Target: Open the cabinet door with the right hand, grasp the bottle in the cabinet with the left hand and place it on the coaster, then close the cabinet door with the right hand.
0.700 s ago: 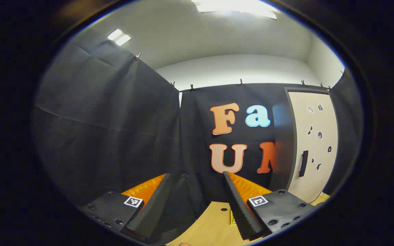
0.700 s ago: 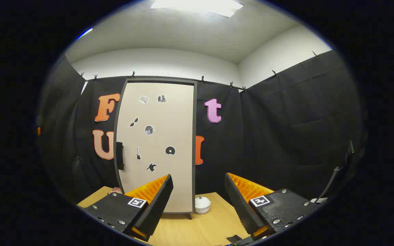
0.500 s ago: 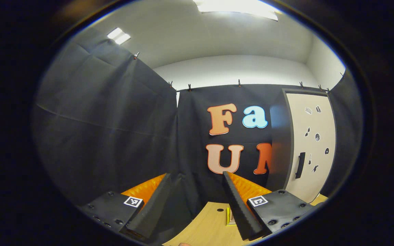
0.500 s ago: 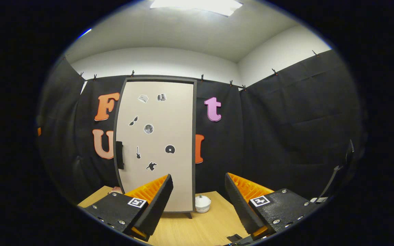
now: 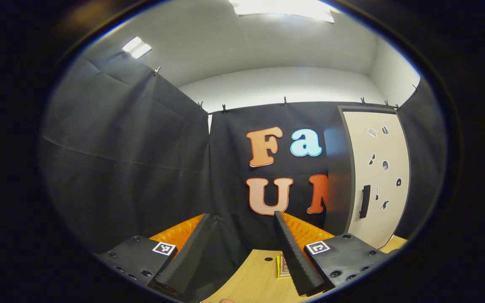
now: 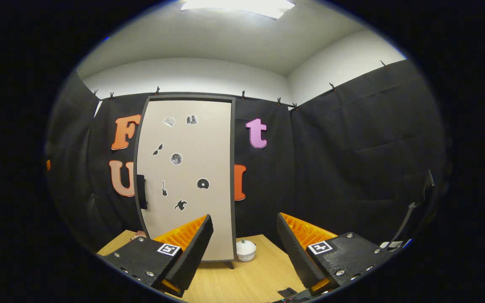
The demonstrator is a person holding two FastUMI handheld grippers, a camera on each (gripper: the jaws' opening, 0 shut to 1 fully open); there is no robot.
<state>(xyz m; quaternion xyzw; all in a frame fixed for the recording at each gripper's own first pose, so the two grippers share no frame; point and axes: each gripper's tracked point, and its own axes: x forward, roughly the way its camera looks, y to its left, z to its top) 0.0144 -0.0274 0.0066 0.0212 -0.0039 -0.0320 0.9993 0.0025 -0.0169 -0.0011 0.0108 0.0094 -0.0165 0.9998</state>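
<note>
Your left gripper (image 5: 240, 248) is wide open w/ nothing between its two fingers. It's up in the air, pointing at the black cloth wall. Below it you can see the edge of the wood table (image 5: 259, 280). A flat yellow-edged square, prob the coaster (image 5: 281, 266), lies on the table just behind the right finger, which hides part of it. There's a small dark hole in the table near it.

The cabinet (image 5: 339, 176) stands off to the right in the left gripper view. Its pale door (image 5: 375, 176) is closed, w/ a dark handle (image 5: 364, 201) on the door's left edge and little stickers on the front.

Your right gripper (image 6: 242, 248) is also wide open, holding nothing. It's in the air, well apart from the cabinet. In the right gripper view the cabinet door (image 6: 185, 176) sits ahead and a bit left, closed flat in its dark frame. The handle (image 6: 141, 191) is on the left edge, about mid height. The left finger covers the door's bottom corner in the pic but doesn't touch it.

A small white round thing w/ a knob on top (image 6: 245, 249) sits on the table just beside the cabinet's right foot.

The bottle is hidden; the door is shut, so can't tell where it is inside.
</note>
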